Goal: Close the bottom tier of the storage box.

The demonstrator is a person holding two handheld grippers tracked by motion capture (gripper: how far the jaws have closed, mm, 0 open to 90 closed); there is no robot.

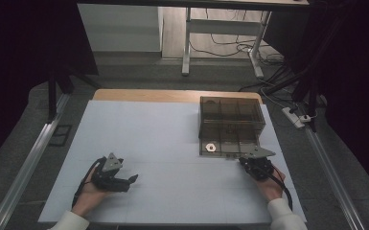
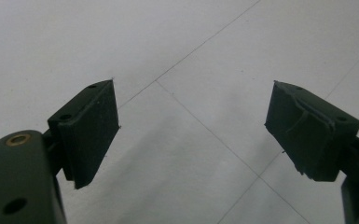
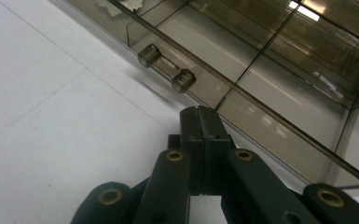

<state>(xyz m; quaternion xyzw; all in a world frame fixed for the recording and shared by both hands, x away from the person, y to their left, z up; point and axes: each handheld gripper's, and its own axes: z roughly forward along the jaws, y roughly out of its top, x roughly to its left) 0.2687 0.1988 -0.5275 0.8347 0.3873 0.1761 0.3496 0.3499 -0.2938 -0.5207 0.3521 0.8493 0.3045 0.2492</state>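
The smoky translucent plastic drawer box (image 1: 231, 125) sits on the far right of the pale grey surface (image 1: 163, 143), its bottom drawer pulled out toward us, with a small clear bar handle (image 3: 166, 68) on the front. Our right tongs (image 3: 200, 122) are clenched with nothing between them, their tips just beside the drawer front, right of the handle. Our left tongs (image 2: 191, 126) hang released over bare surface, well apart. Pushing off-centre could, we judge, skew the drawer or slide the whole light box. A small white ring-shaped part (image 1: 211, 146) lies inside the drawer; nothing blocks our approach.
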